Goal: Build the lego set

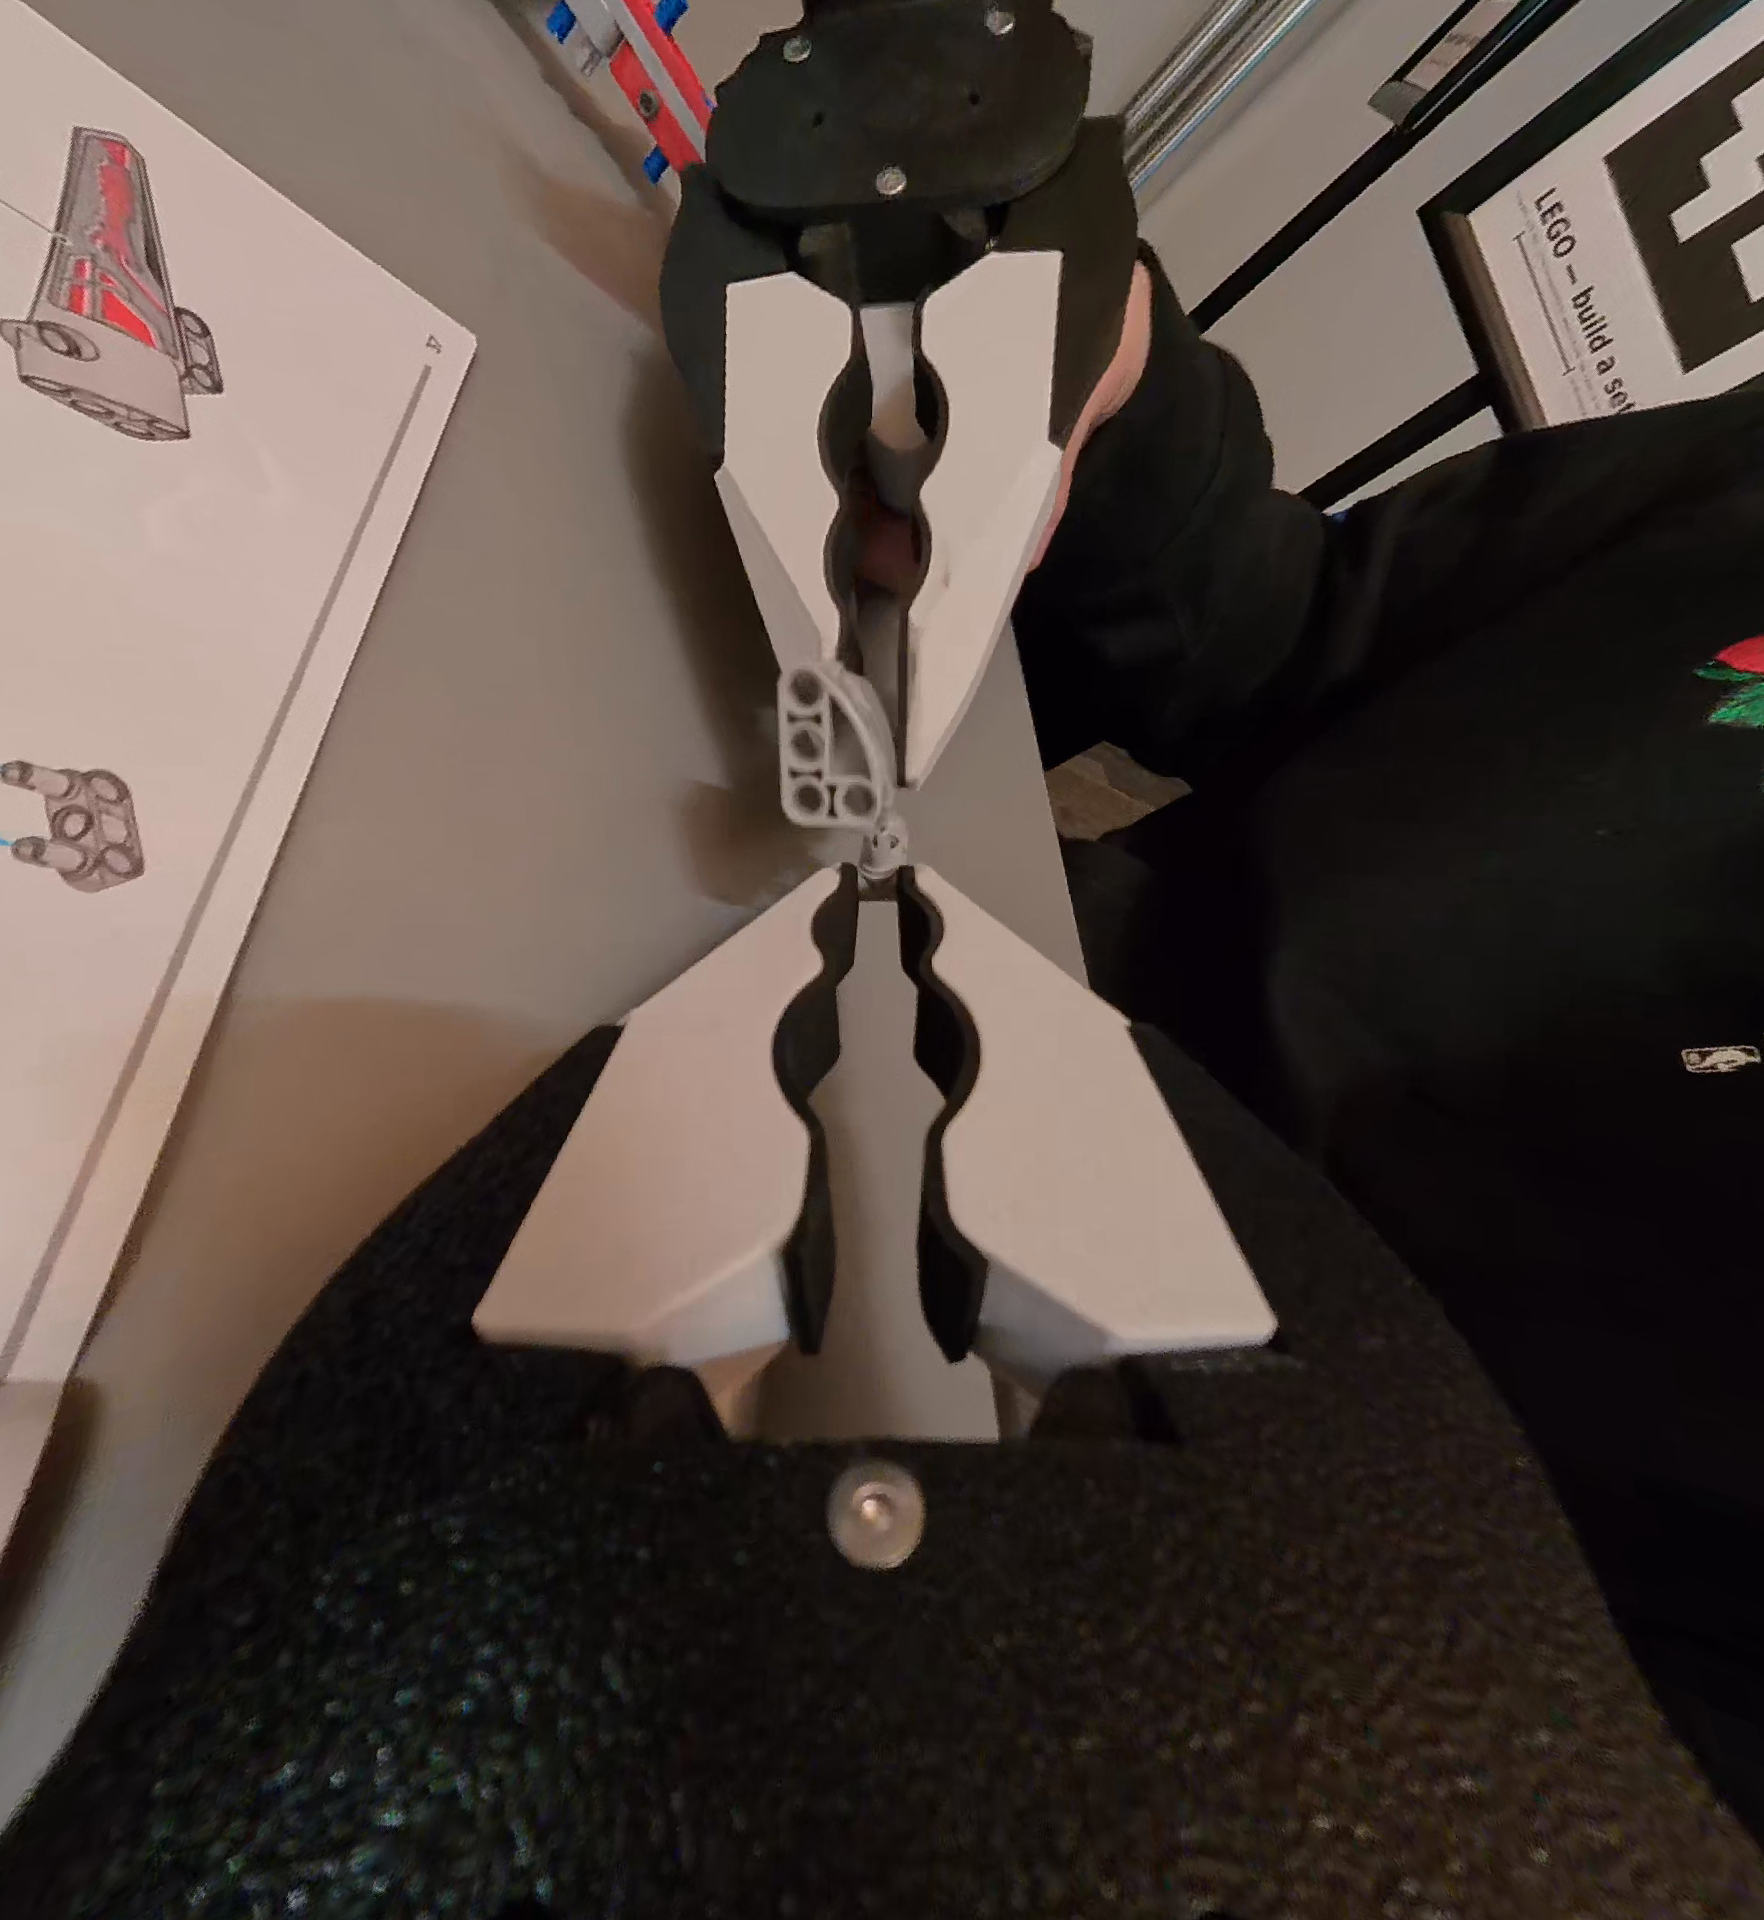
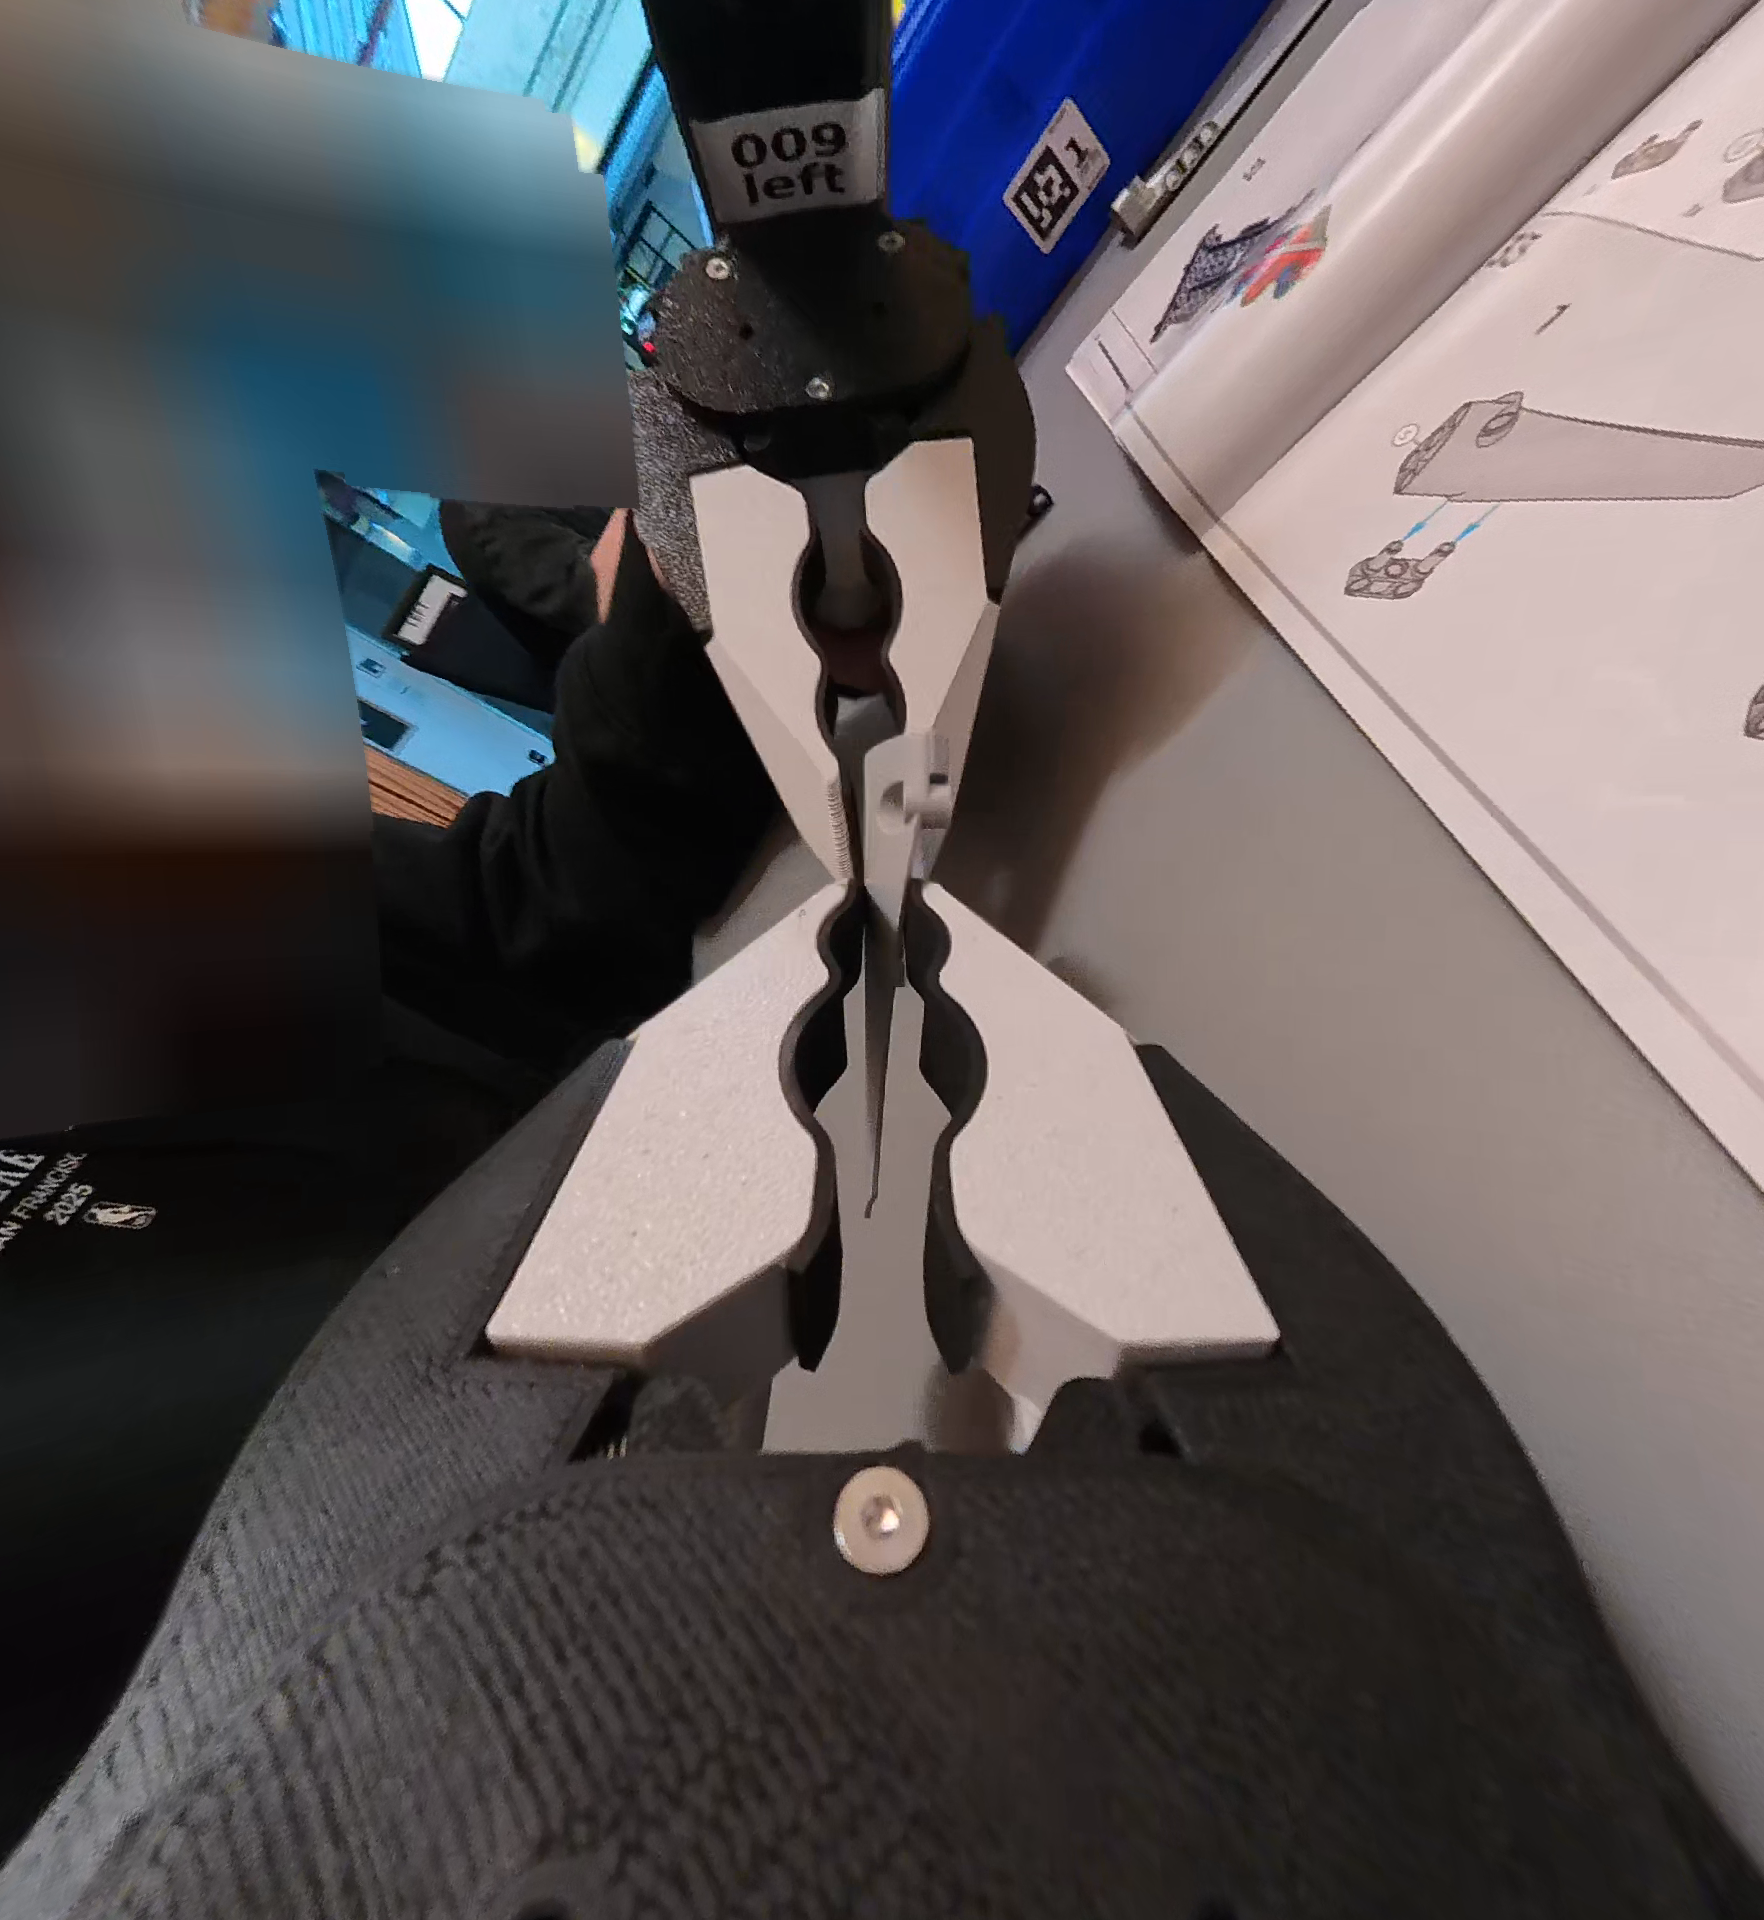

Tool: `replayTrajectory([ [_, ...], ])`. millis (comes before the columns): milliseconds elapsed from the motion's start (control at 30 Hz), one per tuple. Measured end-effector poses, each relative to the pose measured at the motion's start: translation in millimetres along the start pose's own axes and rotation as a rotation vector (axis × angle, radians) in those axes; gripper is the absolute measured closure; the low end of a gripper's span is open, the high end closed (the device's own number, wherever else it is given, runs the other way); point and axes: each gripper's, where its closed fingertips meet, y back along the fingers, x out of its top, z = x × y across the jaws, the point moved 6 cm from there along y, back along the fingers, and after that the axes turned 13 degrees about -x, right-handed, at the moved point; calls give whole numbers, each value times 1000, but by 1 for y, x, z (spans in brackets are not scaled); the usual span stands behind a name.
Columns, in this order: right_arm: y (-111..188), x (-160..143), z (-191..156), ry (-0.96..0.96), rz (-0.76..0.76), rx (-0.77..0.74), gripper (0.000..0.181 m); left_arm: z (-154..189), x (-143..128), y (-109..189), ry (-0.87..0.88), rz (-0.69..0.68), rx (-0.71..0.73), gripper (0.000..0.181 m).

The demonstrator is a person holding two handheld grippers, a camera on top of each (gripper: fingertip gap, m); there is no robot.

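Up above the grey table (image 1: pixel 504 623), the two grippers meet tip to tip. The left gripper (image 1: pixel 876 878) is closed to a narrow gap, pinching a small light-grey pin (image 1: pixel 884 844) at its fingertips, while the right gripper (image 2: pixel 883 914), likewise nearly closed, grips a light-grey curved Lego piece (image 1: pixel 828 750) whose lower corner sits just beside the pin. An open instruction booklet (image 1: pixel 130 644) lies on the table to the left of both.

Grey table (image 1: pixel 504 644) under instruction booklet (image 1: pixel 130 644)
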Motion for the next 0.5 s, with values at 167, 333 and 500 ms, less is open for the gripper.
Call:
replayTrajectory([
  [167,-2,-1,0,13,-13,-18,176,-1,1,1,6,10,8,177],
  [333,-3,-2,3,18,-18,-65,176,-5,0,1,14,17,35,177],
  [500,-4,-1,7,-2,-15,-100,176,-9,0,3,20,38,61,177],
])
